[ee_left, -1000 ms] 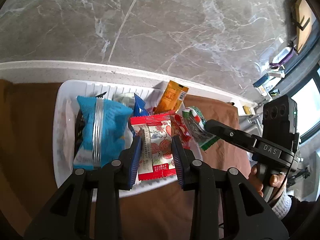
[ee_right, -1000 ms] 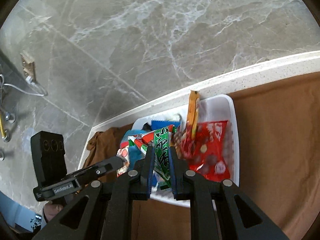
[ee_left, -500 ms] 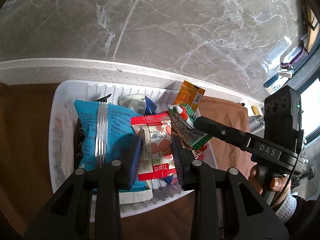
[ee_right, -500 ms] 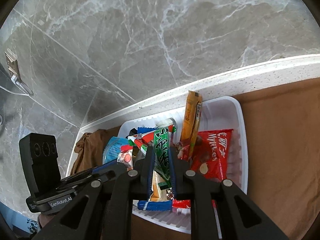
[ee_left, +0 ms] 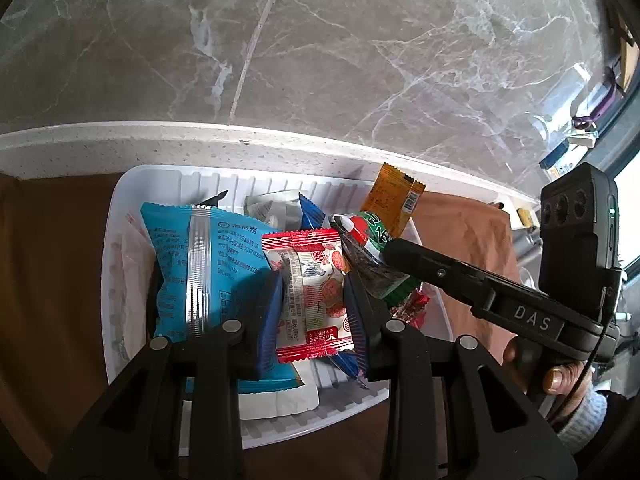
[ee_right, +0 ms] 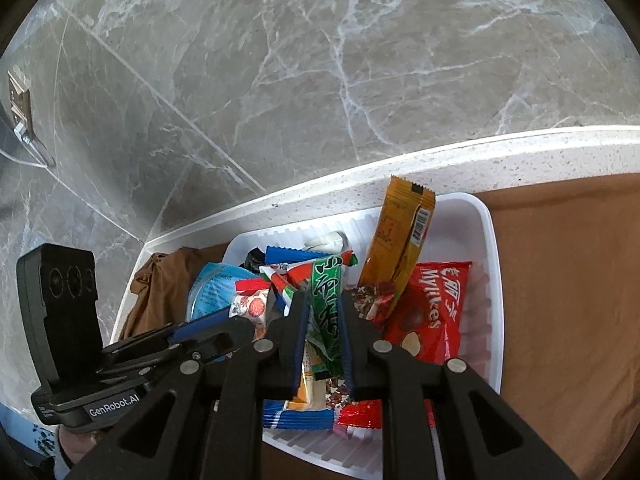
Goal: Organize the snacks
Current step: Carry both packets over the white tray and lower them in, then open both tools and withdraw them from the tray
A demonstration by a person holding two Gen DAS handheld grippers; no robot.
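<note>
Against grey marble tiles, over the white tray (ee_left: 116, 240), the left gripper (ee_left: 312, 304) clasps the strawberry packet (ee_left: 316, 292), while the right gripper's (ee_right: 325, 320) jaws are opening around the upright green packet (ee_right: 326, 308).

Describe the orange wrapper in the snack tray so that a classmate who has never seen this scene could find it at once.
Start at the white ribbed tray on the brown cloth below the marble wall. At its far end, an orange wrapper props up against the other snacks, its top past the rim. Its neighbours are a red Mylikes bag and a green-and-red packet; only the orange one is a long narrow strip with a barcode near its top.
</note>
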